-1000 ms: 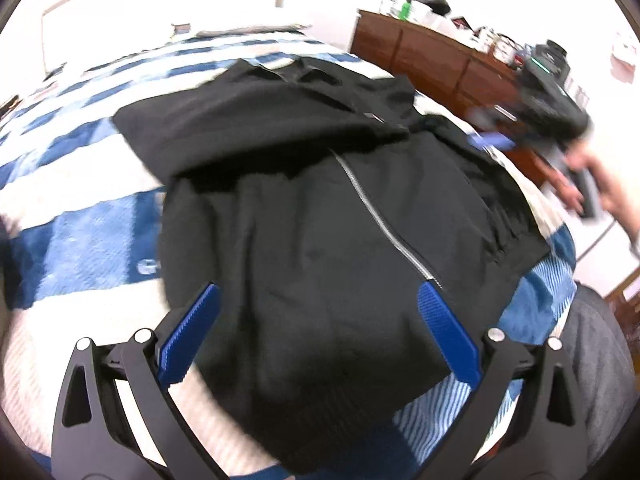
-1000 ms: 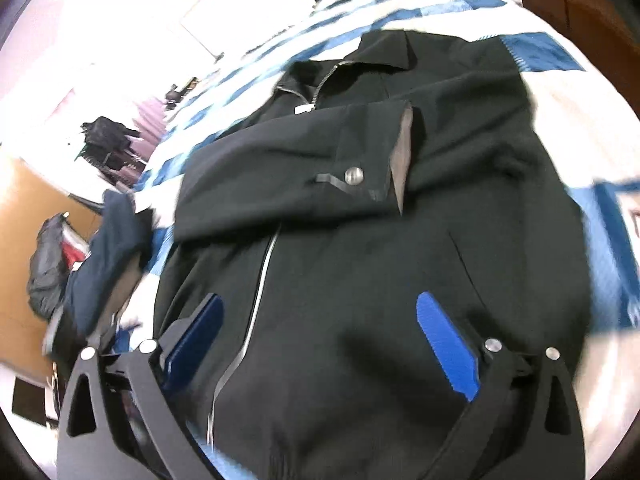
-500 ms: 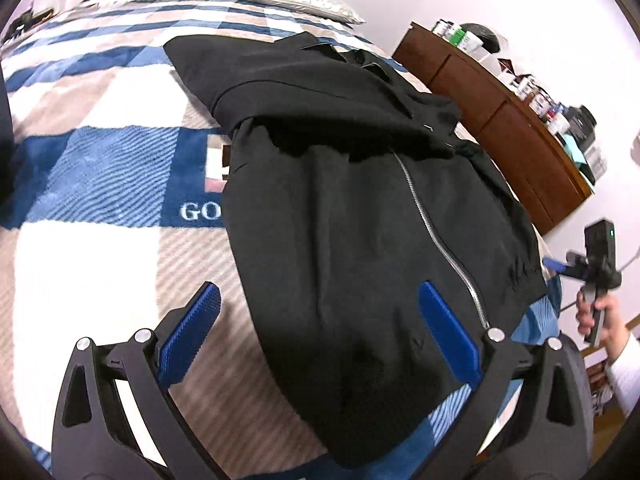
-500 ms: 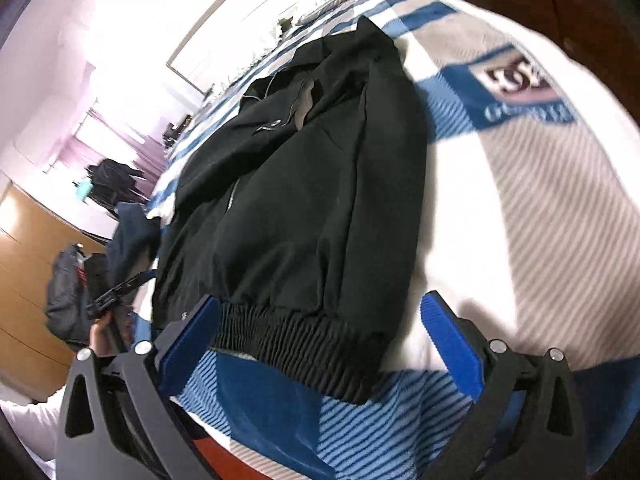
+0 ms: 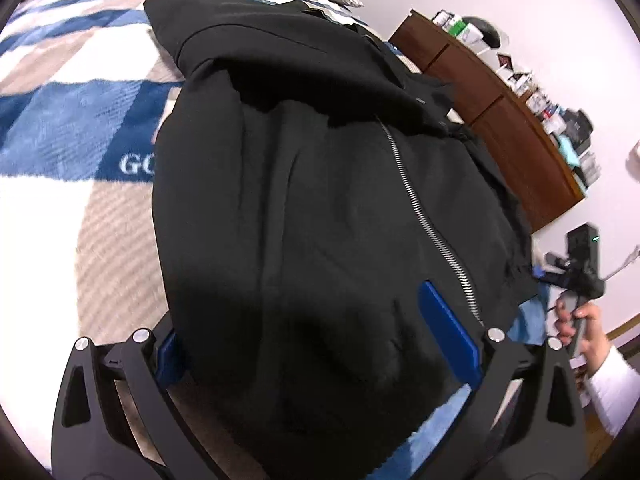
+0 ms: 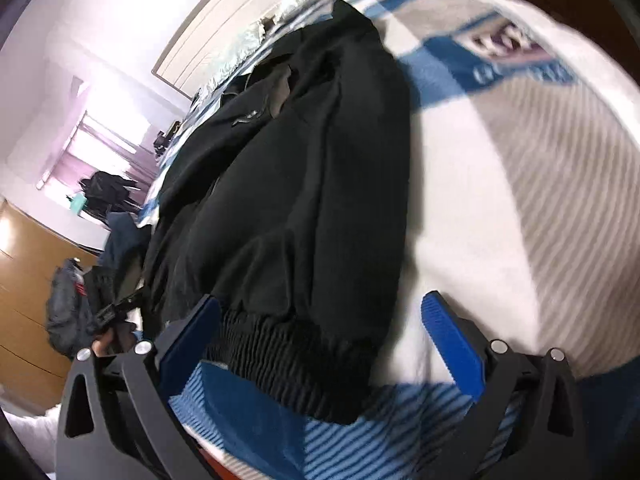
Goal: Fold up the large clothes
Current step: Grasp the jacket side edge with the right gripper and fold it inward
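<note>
A black zip-up jacket (image 5: 320,184) lies front-up on the bed, sleeves folded across its chest. Its silver zipper (image 5: 424,208) runs down the middle. My left gripper (image 5: 316,344) is open, low over the jacket's lower left part; the cloth hides most of the left blue pad. My right gripper (image 6: 324,340) is open at the ribbed hem (image 6: 288,360) at the jacket's lower right corner, jaws either side of it. The jacket also fills the right wrist view (image 6: 304,168).
The bed carries a blue, white and beige checked blanket (image 5: 60,128). A brown dresser (image 5: 500,120) with small items stands on the right. The other hand and gripper (image 5: 580,272) show beyond the hem. A dark backpack (image 6: 68,312) and wooden wardrobe are at the left.
Both grippers have dropped closer to the jacket's bottom edge. The left one now sits over the lower left cloth, the right one has closed in on the ribbed hem corner.
</note>
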`<move>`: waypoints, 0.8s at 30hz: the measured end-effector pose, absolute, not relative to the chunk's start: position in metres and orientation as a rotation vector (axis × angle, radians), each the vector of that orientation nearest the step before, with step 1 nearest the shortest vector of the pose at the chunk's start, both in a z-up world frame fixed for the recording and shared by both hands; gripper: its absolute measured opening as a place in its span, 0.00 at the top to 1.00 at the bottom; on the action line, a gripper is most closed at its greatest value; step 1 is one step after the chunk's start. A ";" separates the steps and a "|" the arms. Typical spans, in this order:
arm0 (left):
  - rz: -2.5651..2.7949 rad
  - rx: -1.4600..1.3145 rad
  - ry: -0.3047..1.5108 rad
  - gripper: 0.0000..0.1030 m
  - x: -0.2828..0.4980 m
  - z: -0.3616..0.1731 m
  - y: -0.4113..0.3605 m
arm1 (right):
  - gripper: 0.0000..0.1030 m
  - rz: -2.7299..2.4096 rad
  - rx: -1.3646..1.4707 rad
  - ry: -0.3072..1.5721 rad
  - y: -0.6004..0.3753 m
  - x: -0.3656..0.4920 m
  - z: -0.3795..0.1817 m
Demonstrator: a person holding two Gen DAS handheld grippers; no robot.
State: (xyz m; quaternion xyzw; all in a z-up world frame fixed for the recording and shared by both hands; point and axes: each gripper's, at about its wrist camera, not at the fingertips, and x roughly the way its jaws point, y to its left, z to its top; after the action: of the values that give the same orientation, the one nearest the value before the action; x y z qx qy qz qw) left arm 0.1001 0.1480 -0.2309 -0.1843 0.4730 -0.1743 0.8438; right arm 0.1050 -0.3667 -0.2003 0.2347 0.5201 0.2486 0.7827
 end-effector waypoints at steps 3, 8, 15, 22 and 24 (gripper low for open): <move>-0.385 -0.433 0.993 0.06 0.095 -0.234 0.148 | 0.04 0.545 0.497 1.134 -0.355 0.106 -0.203; -0.391 -0.480 0.990 0.06 0.090 -0.235 0.147 | 0.04 0.545 0.547 1.160 -0.343 0.108 -0.203; -0.400 -0.453 0.986 0.06 0.078 -0.238 0.135 | 0.04 0.569 0.511 1.179 -0.318 0.085 -0.205; -0.379 -0.565 0.979 0.20 0.082 -0.241 0.146 | 0.57 0.446 0.651 1.126 -0.319 0.099 -0.213; -0.316 -0.605 0.983 0.54 0.077 -0.244 0.158 | 0.74 0.453 0.675 1.155 -0.315 0.099 -0.216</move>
State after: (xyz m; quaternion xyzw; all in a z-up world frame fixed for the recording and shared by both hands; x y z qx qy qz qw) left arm 0.0769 0.1582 -0.2444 -0.2846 0.4629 -0.1489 0.8262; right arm 0.0991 -0.3147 -0.2164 0.3100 0.5307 0.2081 0.7609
